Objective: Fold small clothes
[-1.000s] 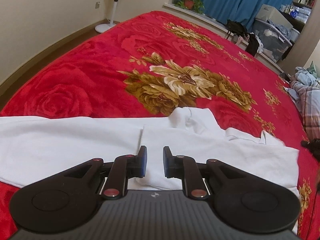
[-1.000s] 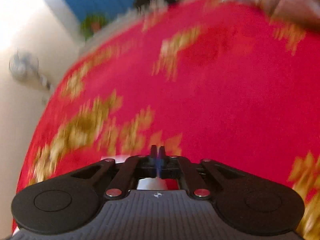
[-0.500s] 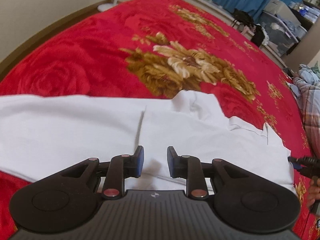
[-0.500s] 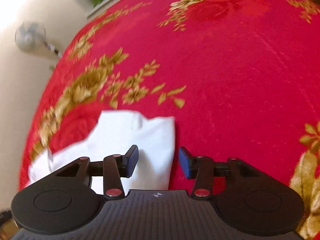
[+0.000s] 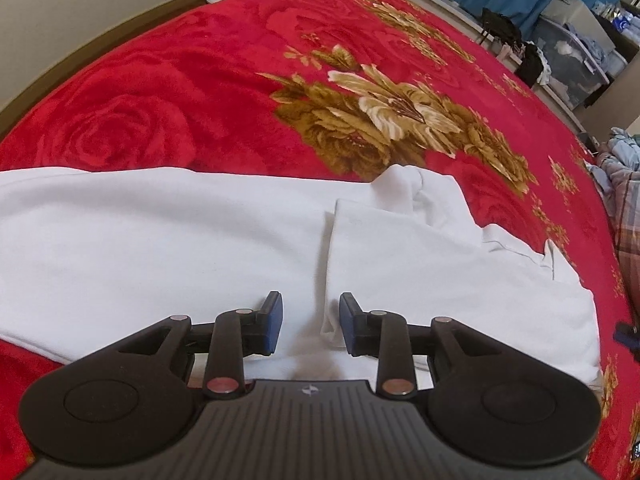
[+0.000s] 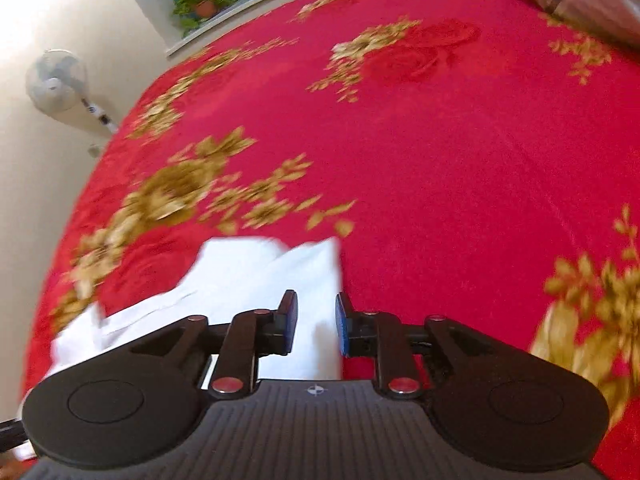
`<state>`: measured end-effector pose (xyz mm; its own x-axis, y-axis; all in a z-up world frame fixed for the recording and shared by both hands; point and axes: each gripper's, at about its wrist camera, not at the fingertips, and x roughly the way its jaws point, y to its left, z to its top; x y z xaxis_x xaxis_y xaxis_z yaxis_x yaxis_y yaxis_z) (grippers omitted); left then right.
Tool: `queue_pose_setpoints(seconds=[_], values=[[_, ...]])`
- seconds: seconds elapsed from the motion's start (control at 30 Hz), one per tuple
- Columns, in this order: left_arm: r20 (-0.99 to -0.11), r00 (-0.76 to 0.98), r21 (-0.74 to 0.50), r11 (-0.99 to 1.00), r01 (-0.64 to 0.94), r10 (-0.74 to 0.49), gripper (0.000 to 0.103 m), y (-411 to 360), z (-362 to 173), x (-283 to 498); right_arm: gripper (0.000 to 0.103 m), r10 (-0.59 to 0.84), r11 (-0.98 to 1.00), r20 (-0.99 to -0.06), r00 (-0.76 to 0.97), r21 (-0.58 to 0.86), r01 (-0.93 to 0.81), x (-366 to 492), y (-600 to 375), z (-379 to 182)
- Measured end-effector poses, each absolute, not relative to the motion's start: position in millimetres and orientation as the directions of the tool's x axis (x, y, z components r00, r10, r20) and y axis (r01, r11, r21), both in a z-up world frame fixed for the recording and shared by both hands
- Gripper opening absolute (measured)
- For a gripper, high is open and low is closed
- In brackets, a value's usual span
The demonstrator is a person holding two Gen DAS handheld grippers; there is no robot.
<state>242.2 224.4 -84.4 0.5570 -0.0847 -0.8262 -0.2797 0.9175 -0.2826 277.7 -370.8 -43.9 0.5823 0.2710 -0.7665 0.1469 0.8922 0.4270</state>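
A white garment (image 5: 160, 248) lies spread across the red flowered blanket (image 5: 200, 92), with one part folded over on its right side (image 5: 420, 264). My left gripper (image 5: 311, 324) is open and empty, low over the garment's near edge at the fold line. My right gripper (image 6: 316, 324) is open and empty over the garment's right end (image 6: 288, 276), its right finger over the blanket past the cloth's edge. The view is blurred.
The blanket (image 6: 440, 160) covers a wide bed. A standing fan (image 6: 56, 80) and a potted plant (image 6: 200, 0) stand by the far wall. Storage boxes (image 5: 568, 60) and plaid bedding (image 5: 628, 208) lie to the right.
My right gripper has opened and come down over the garment's right end, then narrowed a little. My left gripper has opened wider and moved lower and closer over the garment.
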Motion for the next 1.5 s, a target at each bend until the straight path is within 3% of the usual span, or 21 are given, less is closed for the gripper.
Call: queue_pose_setpoints(seconds=[0.2,0.33,0.43,0.5,0.53,0.73,0.9,1.03,1.13,1.27,1.37,1.4,1.43,1.5], values=[[-0.816,0.569,-0.283,0.928,-0.242,-0.101,0.034,218,-82,238,0.027,0.304,0.791,-0.839,0.452,0.486,0.37,213,-364,-59],[-0.812,0.576,-0.283,0.928,-0.242,-0.098,0.033,214,-82,234,0.027,0.306,0.656,-0.806,0.508,0.564,0.501,194,-376,-91],[-0.809,0.58,-0.266,0.938,-0.223,-0.092,0.018,211,-85,232,0.029,0.292,0.601,-0.763,0.576,0.615,0.51,194,-382,-96],[-0.802,0.59,-0.26,0.943,-0.206,-0.092,0.001,209,-83,230,0.025,0.288,0.602,-0.732,0.617,0.64,0.478,193,-382,-93],[-0.796,0.599,-0.258,0.946,-0.198,-0.091,0.001,208,-80,228,0.011,0.289,0.601,-0.73,0.62,0.642,0.476,191,-383,-94],[-0.752,0.645,-0.293,0.946,-0.138,-0.139,0.0,205,-47,203,0.009,0.318,0.51,-0.688,0.652,0.704,0.494,177,-406,-88],[-0.861,0.498,-0.201,0.968,-0.149,-0.102,0.002,201,-69,199,0.01,0.331,0.498,-0.72,0.61,0.682,0.536,174,-418,-95],[-0.799,0.594,-0.222,0.965,-0.142,-0.096,0.008,209,-50,189,0.016,0.267,0.582,-0.797,0.542,0.581,0.568,168,-414,-87],[-0.752,0.639,-0.279,0.957,-0.082,-0.164,0.015,204,-41,188,0.023,0.215,0.695,-0.76,0.614,0.56,0.451,163,-399,-54],[-0.781,0.599,-0.251,0.967,-0.038,-0.178,0.024,187,-55,201,0.037,0.275,0.801,-0.665,0.695,0.558,0.217,171,-372,-34],[-0.84,0.528,-0.173,0.984,-0.038,-0.127,0.035,178,-78,209,0.038,0.297,0.859,-0.721,0.626,0.488,0.155,192,-351,-56],[-0.86,0.5,-0.142,0.989,-0.04,-0.103,0.035,176,-85,211,0.037,0.267,0.881,-0.766,0.585,0.44,0.174,198,-348,-68],[-0.861,0.498,-0.141,0.989,-0.038,-0.104,0.035,176,-86,211,0.03,0.211,0.909,-0.819,0.533,0.365,0.2,203,-344,-80],[-0.84,0.529,-0.164,0.986,-0.034,-0.121,0.036,179,-78,207,0.031,0.187,0.917,-0.823,0.536,0.342,0.205,203,-343,-82]])
